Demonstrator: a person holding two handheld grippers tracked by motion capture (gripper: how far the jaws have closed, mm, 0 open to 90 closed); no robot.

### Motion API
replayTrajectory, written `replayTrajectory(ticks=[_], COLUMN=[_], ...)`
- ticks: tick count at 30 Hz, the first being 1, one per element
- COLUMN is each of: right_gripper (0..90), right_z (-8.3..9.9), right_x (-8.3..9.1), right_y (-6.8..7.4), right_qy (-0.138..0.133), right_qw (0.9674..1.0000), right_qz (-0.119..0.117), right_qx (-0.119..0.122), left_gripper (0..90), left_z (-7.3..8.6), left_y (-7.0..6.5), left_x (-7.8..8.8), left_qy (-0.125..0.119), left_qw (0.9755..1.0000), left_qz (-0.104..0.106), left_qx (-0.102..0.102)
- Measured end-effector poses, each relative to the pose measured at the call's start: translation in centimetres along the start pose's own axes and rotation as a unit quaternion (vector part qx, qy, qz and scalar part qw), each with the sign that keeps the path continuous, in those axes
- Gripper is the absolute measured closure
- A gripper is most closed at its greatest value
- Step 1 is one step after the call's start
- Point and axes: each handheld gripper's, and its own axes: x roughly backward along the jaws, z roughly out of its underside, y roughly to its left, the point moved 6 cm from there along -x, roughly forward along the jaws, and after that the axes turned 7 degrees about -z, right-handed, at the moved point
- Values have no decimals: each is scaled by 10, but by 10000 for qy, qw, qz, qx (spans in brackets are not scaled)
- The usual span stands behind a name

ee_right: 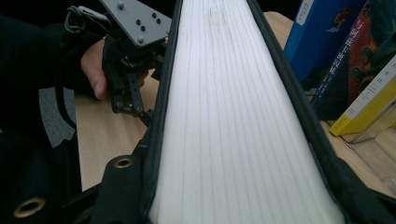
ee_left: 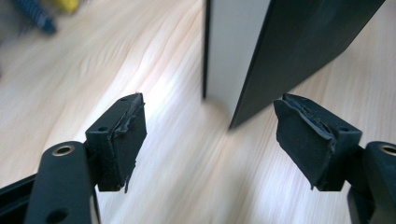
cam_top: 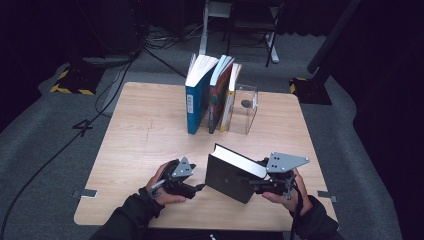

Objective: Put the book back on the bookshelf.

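Note:
A thick black hardcover book (cam_top: 232, 175) stands tilted on its lower edge on the wooden table (cam_top: 145, 140), near the front. My right gripper (cam_top: 257, 182) is shut on its right side; in the right gripper view the white page block (ee_right: 233, 116) runs up between my two jaws. My left gripper (cam_top: 199, 188) sits just left of the book, open and holding nothing. In the left gripper view its pads (ee_left: 123, 140) stand wide apart, and the book's lower corner (ee_left: 299, 42) rests on the table a little ahead of them, not touching.
At the back of the table stand three upright books: a blue one (cam_top: 196, 100), a dark red one (cam_top: 220, 97) and a yellow-spined one (cam_top: 230, 102), leaning against a clear plastic box (cam_top: 245, 110). Bare wood lies between that row and the black book.

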Motion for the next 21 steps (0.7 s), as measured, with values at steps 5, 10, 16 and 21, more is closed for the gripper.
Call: replayTrajectory(ticks=[5, 10, 16, 21], right_gripper=[499, 500, 514, 521], right_z=[-1, -2, -4, -6], right_x=[-1, -2, -2, -2], right_y=[3, 3, 1, 0], right_qy=[32, 98, 62, 75], right_qw=[10000, 9999, 10000, 9999], right_qz=[-2, -20, 23, -32], right_qx=[8, 37, -54, -82], left_gripper=[224, 239, 240, 234], left_z=[22, 41, 53, 55], left_y=[12, 30, 48, 50], left_x=[11, 19, 24, 24], left_qy=[291, 504, 566, 506], left_qw=[9992, 9970, 9946, 9948], left_qz=[-197, -279, -520, -598], left_qx=[190, 509, 696, 653])
